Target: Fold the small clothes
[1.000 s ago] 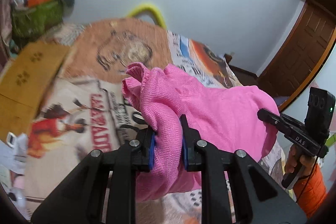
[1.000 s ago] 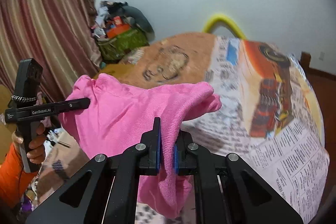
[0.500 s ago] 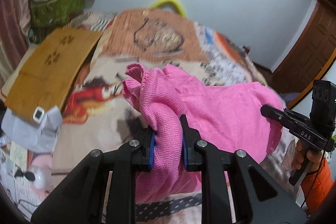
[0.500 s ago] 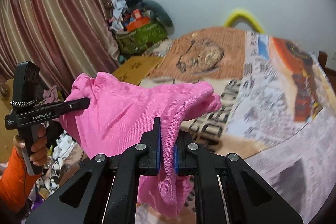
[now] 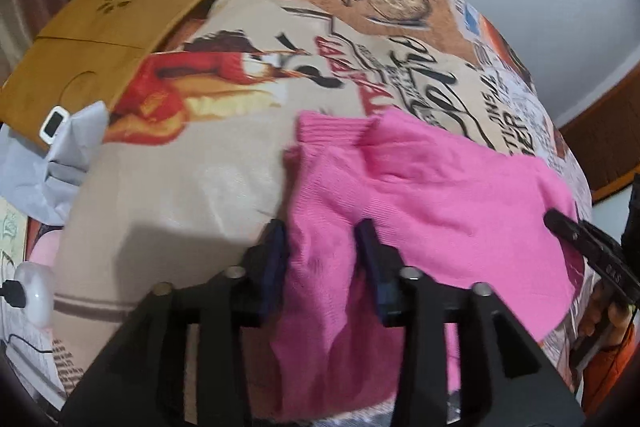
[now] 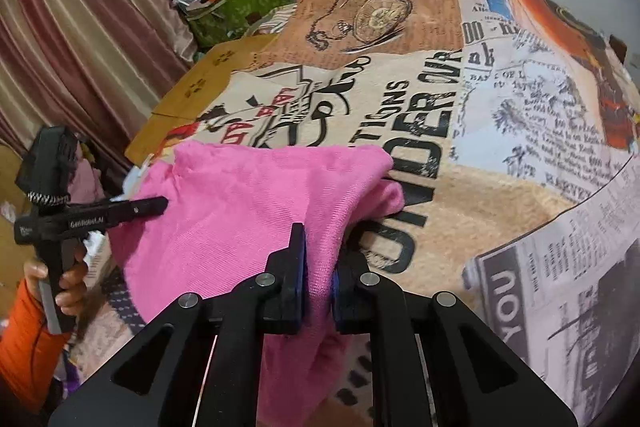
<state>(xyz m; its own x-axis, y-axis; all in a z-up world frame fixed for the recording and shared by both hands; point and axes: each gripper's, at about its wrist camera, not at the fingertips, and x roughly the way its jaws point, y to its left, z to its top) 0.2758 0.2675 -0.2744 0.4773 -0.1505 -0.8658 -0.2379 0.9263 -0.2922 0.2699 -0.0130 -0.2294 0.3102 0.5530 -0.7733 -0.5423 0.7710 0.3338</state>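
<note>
A pink knit garment (image 5: pixel 420 195) is stretched between both grippers over the printed bedspread (image 5: pixel 200 163). My left gripper (image 5: pixel 322 247) has its jaws spread wider than before, with the pink cloth lying between them. My right gripper (image 6: pixel 320 259) is shut on the other end of the garment (image 6: pixel 248 211). The garment's ribbed cuff (image 5: pixel 332 127) lies on the bed. In the right wrist view the left gripper (image 6: pixel 152 205) shows at the left edge of the cloth; in the left wrist view the right gripper (image 5: pixel 560 221) shows at its right edge.
A wooden lap tray (image 5: pixel 100 27) lies at the bed's left side, with a grey cloth (image 5: pixel 48 163) below it. A green bag of clutter (image 6: pixel 236 7) and curtains (image 6: pixel 80 39) stand by the wall. A white device with a cable (image 5: pixel 36 291) sits at the left.
Both grippers tilted down and lowered the pink garment onto the bed. The left jaws have opened wider around the cloth. The right jaws stay shut on it.
</note>
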